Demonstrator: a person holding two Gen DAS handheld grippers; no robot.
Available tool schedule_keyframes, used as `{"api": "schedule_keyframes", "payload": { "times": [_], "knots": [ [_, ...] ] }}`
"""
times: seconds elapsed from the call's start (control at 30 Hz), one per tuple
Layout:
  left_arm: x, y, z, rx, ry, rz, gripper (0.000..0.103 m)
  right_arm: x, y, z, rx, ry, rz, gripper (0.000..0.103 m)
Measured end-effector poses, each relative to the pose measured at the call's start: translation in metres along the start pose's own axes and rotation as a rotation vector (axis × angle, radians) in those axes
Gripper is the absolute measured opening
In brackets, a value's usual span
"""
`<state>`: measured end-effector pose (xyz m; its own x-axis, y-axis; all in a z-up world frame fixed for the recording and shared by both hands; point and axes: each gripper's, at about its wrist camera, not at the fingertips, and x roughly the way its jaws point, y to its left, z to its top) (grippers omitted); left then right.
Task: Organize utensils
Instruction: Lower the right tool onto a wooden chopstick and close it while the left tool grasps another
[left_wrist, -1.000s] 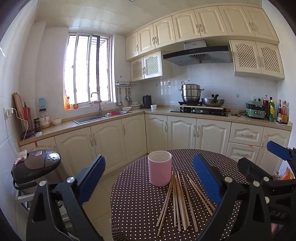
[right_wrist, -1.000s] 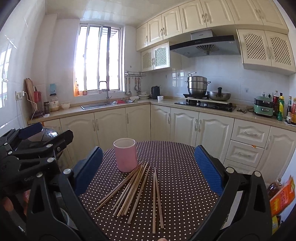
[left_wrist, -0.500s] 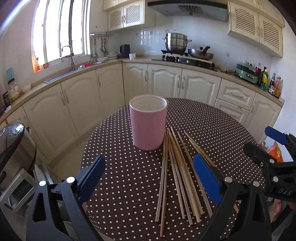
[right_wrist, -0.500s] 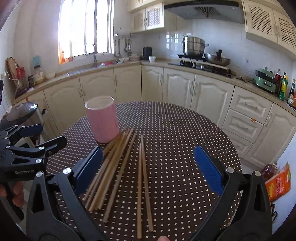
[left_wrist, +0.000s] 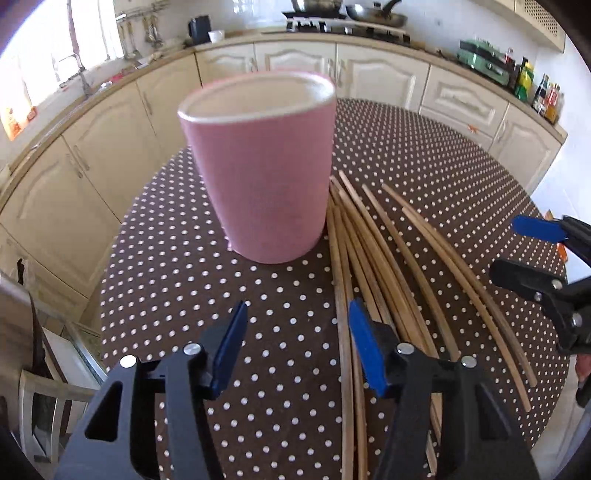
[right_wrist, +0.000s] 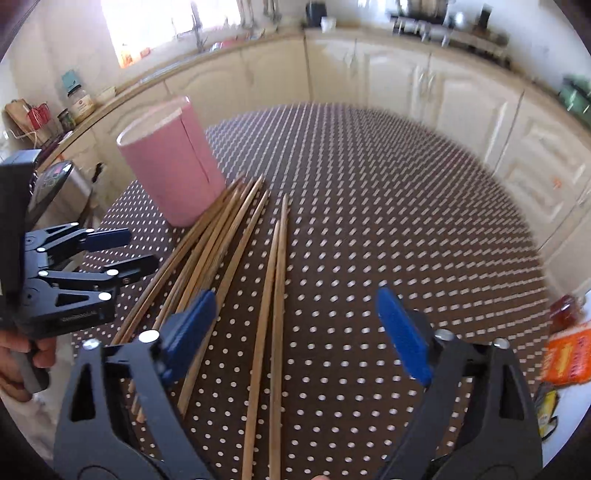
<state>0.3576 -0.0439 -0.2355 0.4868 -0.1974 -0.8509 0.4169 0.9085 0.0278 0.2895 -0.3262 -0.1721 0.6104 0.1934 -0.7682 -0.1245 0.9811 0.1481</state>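
A pink cup stands upright on the dotted round table; it also shows in the right wrist view. Several wooden chopsticks lie loose to the cup's right, fanned out; they also show in the right wrist view. My left gripper is open and empty, low over the table just in front of the cup. My right gripper is open and empty, low over a pair of chopsticks that runs between its fingers.
Cream kitchen cabinets and a counter curve behind the table. An orange packet lies off the table's right edge. A rice cooker sits left of the table. The right gripper shows at the left wrist view's right edge.
Both grippers have moved forward and down toward the table. The left gripper's fingers have narrowed but stay open. The cup and chopsticks have not moved.
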Motion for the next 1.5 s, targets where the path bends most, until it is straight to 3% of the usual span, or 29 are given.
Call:
{"api": "schedule_keyframes", "payload": {
  "times": [0.13,0.33,0.47,0.67,0.87,1.1,1.17,1.2,1.27,1.5],
  "knots": [
    [0.017,-0.001,0.011,0.011,0.031,-0.008,0.054,0.01,-0.006,0.006,-0.008,0.074,0.028,0.059],
    [0.028,-0.007,0.02,0.036,0.083,-0.001,0.054,0.02,-0.003,0.015,-0.047,0.16,0.043,0.049],
    [0.03,-0.01,0.028,0.015,0.108,-0.01,0.053,0.033,0.009,0.025,-0.075,0.209,0.04,0.036],
    [0.039,-0.015,0.046,0.005,0.144,-0.02,0.033,0.049,0.02,0.039,-0.108,0.289,0.001,0.035],
    [0.053,-0.018,0.072,0.001,0.191,-0.009,0.031,0.059,0.029,0.054,-0.132,0.355,-0.025,0.034],
    [0.066,-0.032,0.09,-0.013,0.213,-0.02,0.013,0.059,0.025,0.054,-0.123,0.396,-0.008,0.029],
    [0.066,-0.031,0.083,-0.018,0.216,-0.022,0.008,0.06,0.027,0.056,-0.128,0.395,-0.026,0.026],
    [0.066,-0.033,0.082,-0.02,0.22,-0.026,0.007,0.062,0.028,0.056,-0.132,0.401,-0.031,0.026],
    [0.067,-0.036,0.084,-0.019,0.227,-0.019,0.007,0.065,0.031,0.058,-0.154,0.409,-0.067,0.016],
    [0.068,-0.046,0.087,-0.029,0.227,-0.019,0.006,0.077,0.041,0.068,-0.173,0.421,-0.1,0.007]
  ]
}}
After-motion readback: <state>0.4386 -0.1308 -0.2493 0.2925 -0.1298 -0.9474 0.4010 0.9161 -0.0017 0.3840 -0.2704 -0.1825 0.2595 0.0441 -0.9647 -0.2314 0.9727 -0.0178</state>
